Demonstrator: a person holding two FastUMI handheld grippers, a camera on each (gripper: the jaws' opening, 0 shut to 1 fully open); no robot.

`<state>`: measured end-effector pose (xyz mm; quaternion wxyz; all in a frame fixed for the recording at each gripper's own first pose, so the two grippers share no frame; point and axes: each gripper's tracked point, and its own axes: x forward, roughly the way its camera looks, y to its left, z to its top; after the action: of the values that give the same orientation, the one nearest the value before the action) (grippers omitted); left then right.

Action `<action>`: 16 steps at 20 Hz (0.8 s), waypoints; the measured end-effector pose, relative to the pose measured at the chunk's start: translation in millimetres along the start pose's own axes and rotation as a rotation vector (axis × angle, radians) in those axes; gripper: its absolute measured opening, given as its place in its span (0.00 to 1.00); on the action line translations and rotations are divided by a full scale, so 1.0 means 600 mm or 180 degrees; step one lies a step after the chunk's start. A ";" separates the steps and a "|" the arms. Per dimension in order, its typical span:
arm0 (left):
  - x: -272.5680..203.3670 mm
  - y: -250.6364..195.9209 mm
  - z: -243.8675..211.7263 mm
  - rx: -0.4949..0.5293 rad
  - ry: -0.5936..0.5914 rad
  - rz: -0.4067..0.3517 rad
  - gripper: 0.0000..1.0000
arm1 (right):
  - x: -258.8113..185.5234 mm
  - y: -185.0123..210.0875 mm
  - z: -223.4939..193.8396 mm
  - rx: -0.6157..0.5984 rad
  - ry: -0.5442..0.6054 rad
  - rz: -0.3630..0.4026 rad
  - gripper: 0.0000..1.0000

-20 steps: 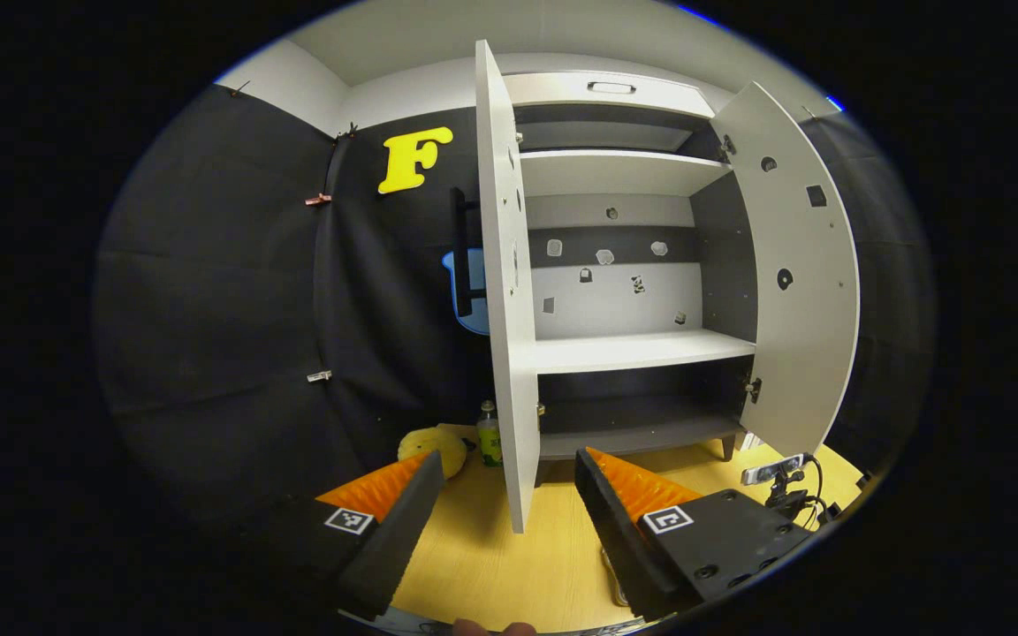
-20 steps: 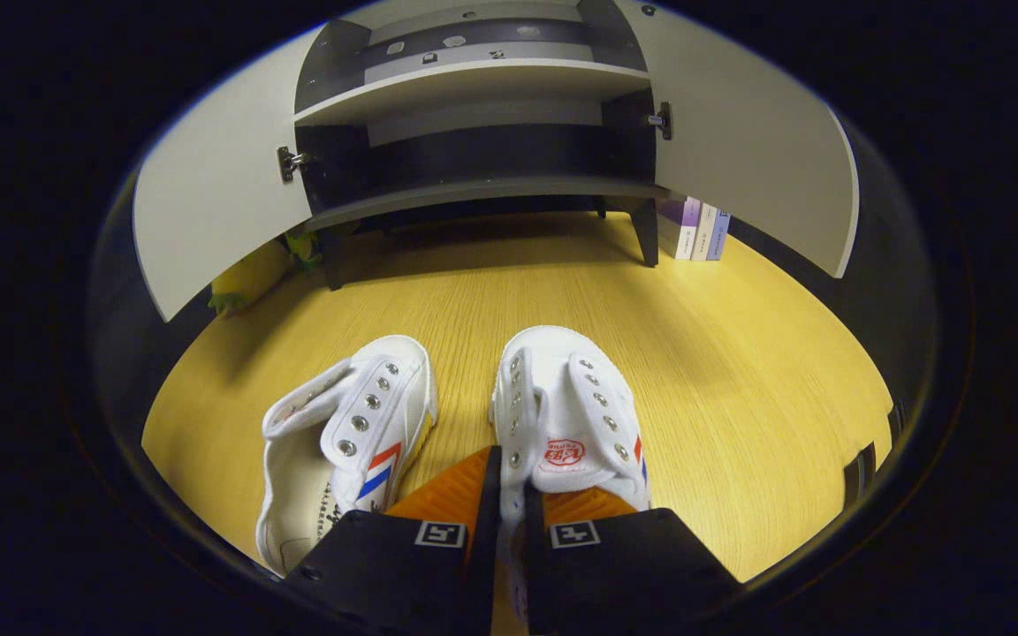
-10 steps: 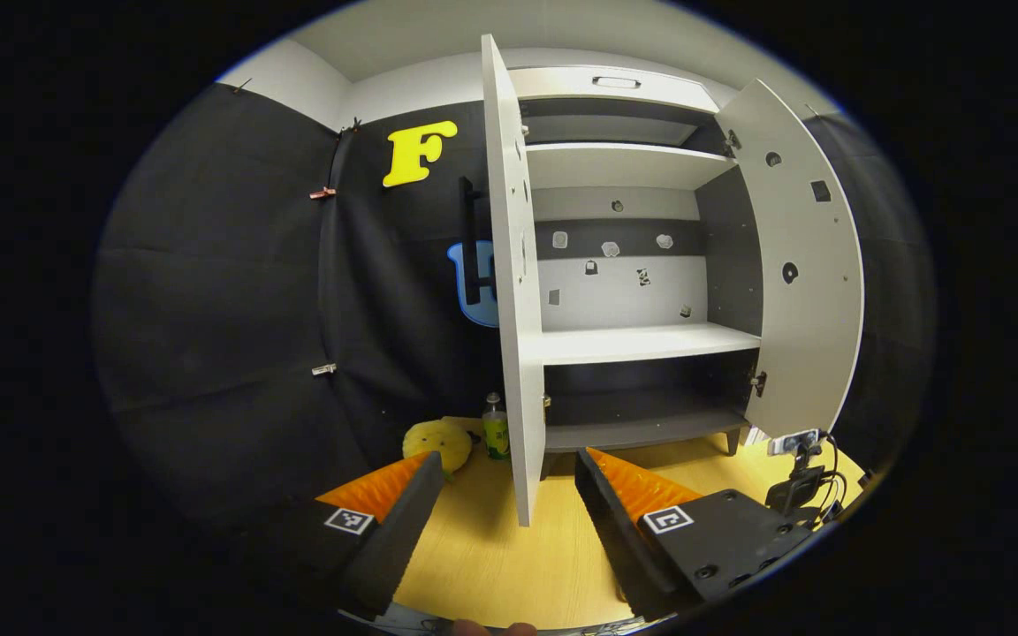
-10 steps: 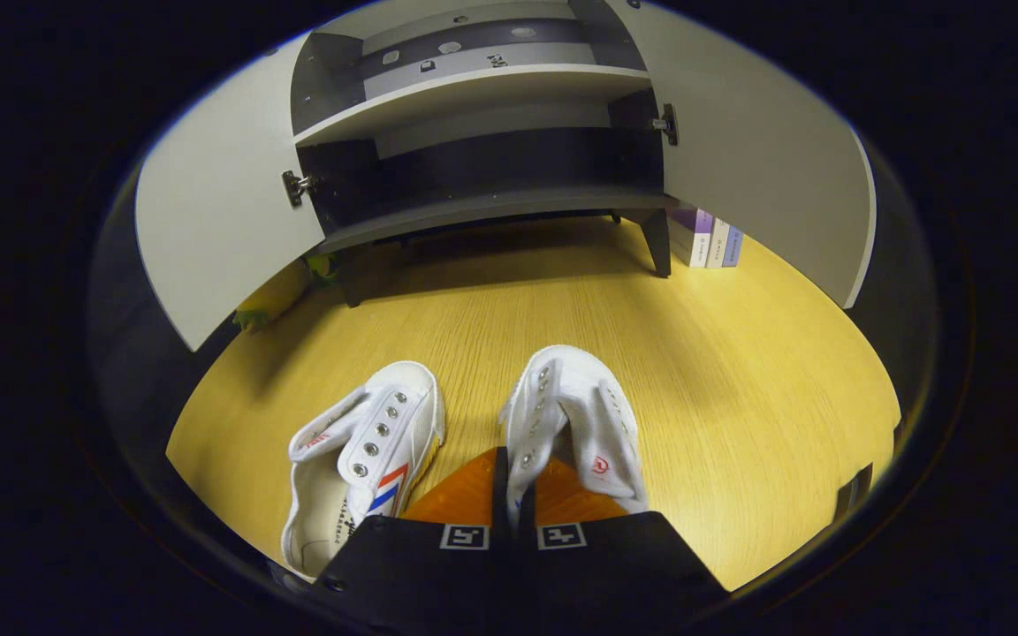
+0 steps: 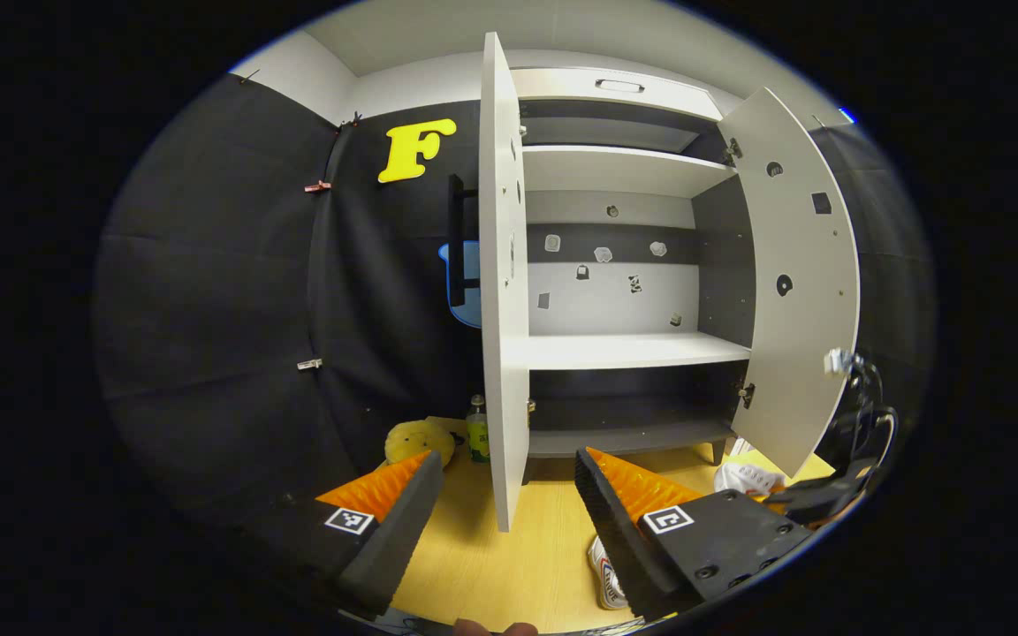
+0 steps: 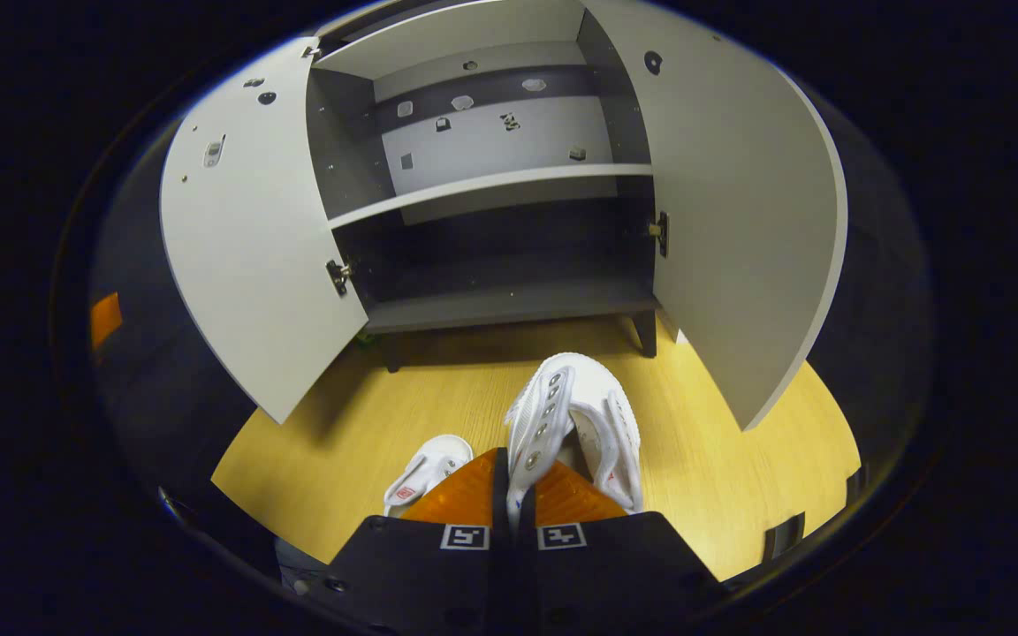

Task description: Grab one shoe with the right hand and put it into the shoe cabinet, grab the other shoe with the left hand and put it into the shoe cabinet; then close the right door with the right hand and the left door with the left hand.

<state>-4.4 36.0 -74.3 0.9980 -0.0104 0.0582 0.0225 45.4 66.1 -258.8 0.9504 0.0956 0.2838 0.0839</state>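
At six o'clock in the right gripper view, the right gripper (image 6: 512, 495) clenches a white shoe (image 6: 575, 424) by its side wall. Other shoe (image 6: 425, 473) lies at seven. Beyond, at twelve, the shoe cabinet (image 6: 509, 300) stands open. Left gripper (image 5: 509, 503) hangs released.

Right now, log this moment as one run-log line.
right gripper: shut on shoe | left gripper: open | other shoe: floor | cabinet doors: open

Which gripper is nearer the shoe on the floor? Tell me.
Left. The shoe lies just under the left gripper; the right gripper, holding the other shoe, is raised beside it.
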 end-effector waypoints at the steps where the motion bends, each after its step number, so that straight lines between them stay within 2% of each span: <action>1: 0.001 -0.005 0.001 -0.0005 -0.0001 -0.0020 0.94 | -0.011 0.008 0.033 0.0001 -0.0072 0.0018 0.05; 5: 0.011 -0.028 -0.002 -0.0010 0.0023 -0.0116 0.94 | -0.031 0.041 0.171 0.0011 -0.0324 0.0110 0.05; 8: 0.017 -0.046 -0.005 -0.0028 0.0030 -0.0193 0.94 | -0.017 0.062 0.272 -0.0017 -0.0467 0.0151 0.05; 11: 0.024 -0.061 -0.013 -0.0052 0.0081 -0.0251 0.94 | 0.028 0.071 0.368 -0.0135 -0.0602 0.0140 0.05; 16: 0.032 -0.067 -0.015 -0.0076 0.0091 -0.0271 0.94 | 0.143 0.063 0.509 -0.0353 -0.0710 -0.0003 0.05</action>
<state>15.4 -3.5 -84.9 0.9969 -0.0250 0.0716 -0.0194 281.7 80.2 -44.2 0.9799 0.0515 0.1714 0.0878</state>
